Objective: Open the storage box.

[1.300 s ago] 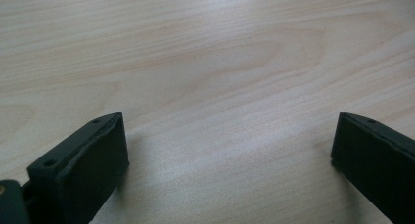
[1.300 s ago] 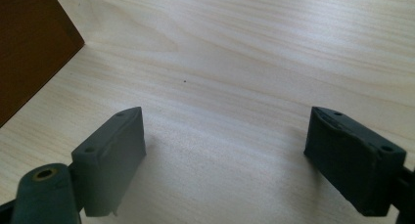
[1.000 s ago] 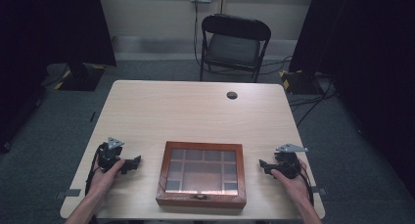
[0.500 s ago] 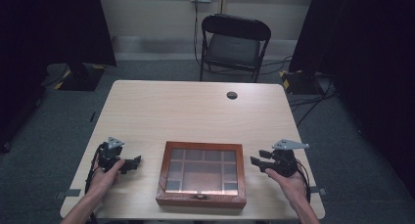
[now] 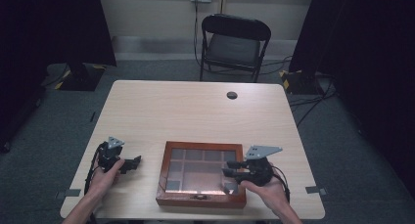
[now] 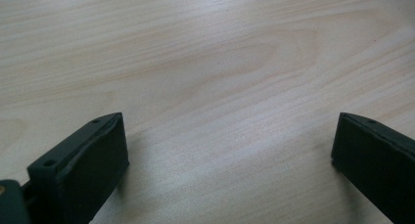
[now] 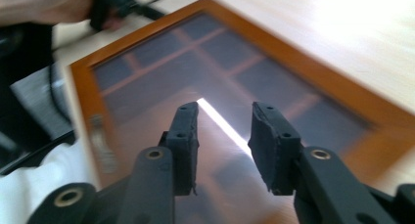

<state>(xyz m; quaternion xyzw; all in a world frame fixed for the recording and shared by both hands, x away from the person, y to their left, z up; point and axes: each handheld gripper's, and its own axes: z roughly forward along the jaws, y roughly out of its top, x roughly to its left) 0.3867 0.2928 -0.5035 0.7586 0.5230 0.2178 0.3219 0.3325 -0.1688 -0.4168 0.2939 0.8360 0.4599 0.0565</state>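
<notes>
Two claws are in play above a pale wooden surface. Directly beneath the right claw, whose jaws stand a little apart and empty, lies a wooden box with a glass lid over divided compartments. The left claw rests low on bare wood, off to the box's far side, jaws spread wide and holding nothing.

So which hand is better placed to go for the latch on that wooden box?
Right. Its tongs hover over the wooden box lid near the latch; the left tongs rest on bare table.
</notes>
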